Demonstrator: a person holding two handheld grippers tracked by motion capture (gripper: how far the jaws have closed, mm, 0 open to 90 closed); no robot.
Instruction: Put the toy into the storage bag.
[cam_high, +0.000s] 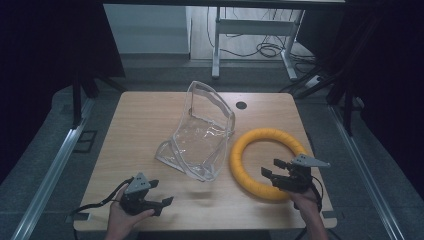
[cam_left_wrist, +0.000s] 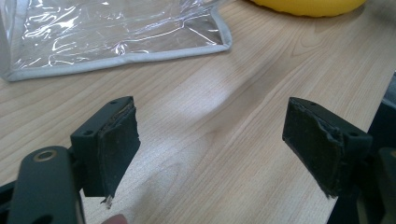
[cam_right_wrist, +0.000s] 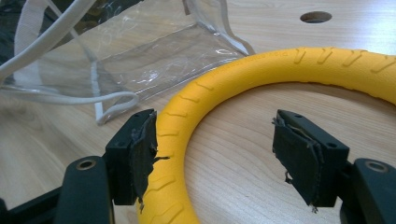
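A yellow foam ring lies flat on the right half of the wooden table. A clear plastic bag with grey trim slumps beside it at the middle, its opening standing up at the far end. My right gripper is open at the ring's near arc. In the right gripper view the ring runs along the inner side of the left pad of this gripper, while the other pad stands apart from it. My left gripper is open over bare wood at the front left, short of the bag.
A round cable hole sits in the table's far edge. The front edge of the table is just under both hands. Beyond the table stand a white desk frame and loose cables on the floor. Metal rails run along both sides.
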